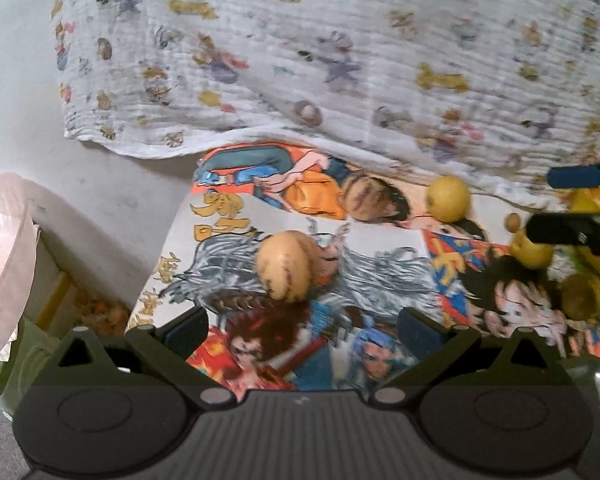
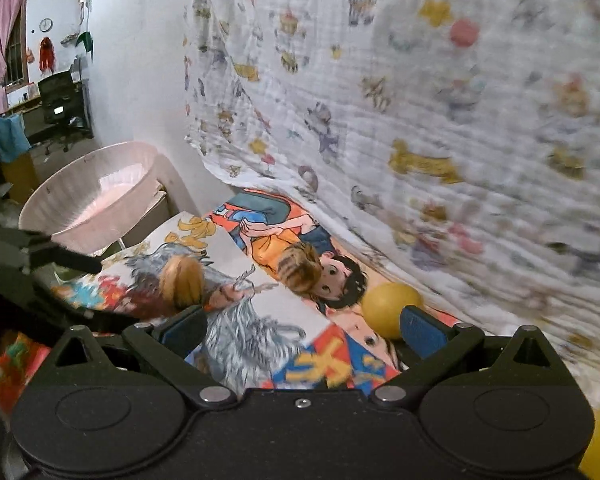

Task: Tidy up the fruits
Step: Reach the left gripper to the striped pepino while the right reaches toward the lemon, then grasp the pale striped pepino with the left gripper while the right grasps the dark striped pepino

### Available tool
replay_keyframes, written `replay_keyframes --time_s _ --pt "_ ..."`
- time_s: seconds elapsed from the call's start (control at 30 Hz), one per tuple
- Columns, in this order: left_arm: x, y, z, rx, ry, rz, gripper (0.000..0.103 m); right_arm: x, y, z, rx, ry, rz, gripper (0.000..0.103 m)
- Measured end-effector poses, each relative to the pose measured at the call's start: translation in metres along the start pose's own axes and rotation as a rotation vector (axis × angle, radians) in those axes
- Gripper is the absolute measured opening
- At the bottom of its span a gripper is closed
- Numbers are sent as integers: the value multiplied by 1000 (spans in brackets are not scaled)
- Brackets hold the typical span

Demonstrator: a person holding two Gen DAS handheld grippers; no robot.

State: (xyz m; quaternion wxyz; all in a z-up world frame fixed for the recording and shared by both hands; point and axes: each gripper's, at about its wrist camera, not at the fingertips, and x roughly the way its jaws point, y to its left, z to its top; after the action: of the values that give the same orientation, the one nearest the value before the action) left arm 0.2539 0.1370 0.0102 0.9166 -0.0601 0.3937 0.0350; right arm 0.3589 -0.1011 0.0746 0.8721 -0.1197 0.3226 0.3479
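My left claw (image 1: 302, 326) hovers low over the cartoon-printed cloth (image 1: 380, 280) on the worktop, its blue-padded fingers (image 1: 184, 330) spread wide with nothing between them. Just ahead of it lies a tan striped fruit (image 1: 286, 266), close to the gap but not touched. A second tan striped fruit (image 1: 360, 196) sits farther back, near the hanging white printed sheet (image 1: 300, 60). To its right is a round yellow fruit (image 1: 448, 198), and further right more yellow fruit (image 1: 530, 250), partly hidden behind my other claw, so I cannot count that group. A pink basin (image 1: 4, 248) stands off the worktop's left edge.

My right claw (image 2: 304, 326) also sits low and spread, holding nothing. From here I count two tan fruits (image 2: 182, 282) on the left and middle, and one yellow fruit (image 2: 388, 304) just beyond my right finger (image 2: 422, 326); I cannot tell whether they touch.
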Motion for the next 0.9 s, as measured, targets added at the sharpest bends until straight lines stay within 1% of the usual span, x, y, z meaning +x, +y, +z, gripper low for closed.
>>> replay_keyframes --time_s 0.13,0.23,0.33,0.4,0.53,0.6,0.7,0.77,0.9 --pt "19 6 2 17 4 8 102 49 -4 9 13 31 12 101" --pt "30 8 2 34 -1 3 102 78 -3 13 19 50 17 97" --pt "39 13 3 21 -2 -9 102 106 0 15 13 77 14 93" --pt "44 17 4 0 -8 -23 100 119 3 16 11 92 19 89" --pt "51 24 7 -29 -23 -59 92 142 6 16 20 105 11 82" --pt "54 27 8 -41 -29 -74 89 149 6 17 27 105 1 79" --pt "58 29 10 -53 -34 -98 83 157 5 19 39 99 -11 74" --pt "61 29 10 -63 -34 -107 76 162 4 21 47 99 -14 70" --pt "64 30 11 -85 -45 -118 69 172 7 21 47 109 -27 60"
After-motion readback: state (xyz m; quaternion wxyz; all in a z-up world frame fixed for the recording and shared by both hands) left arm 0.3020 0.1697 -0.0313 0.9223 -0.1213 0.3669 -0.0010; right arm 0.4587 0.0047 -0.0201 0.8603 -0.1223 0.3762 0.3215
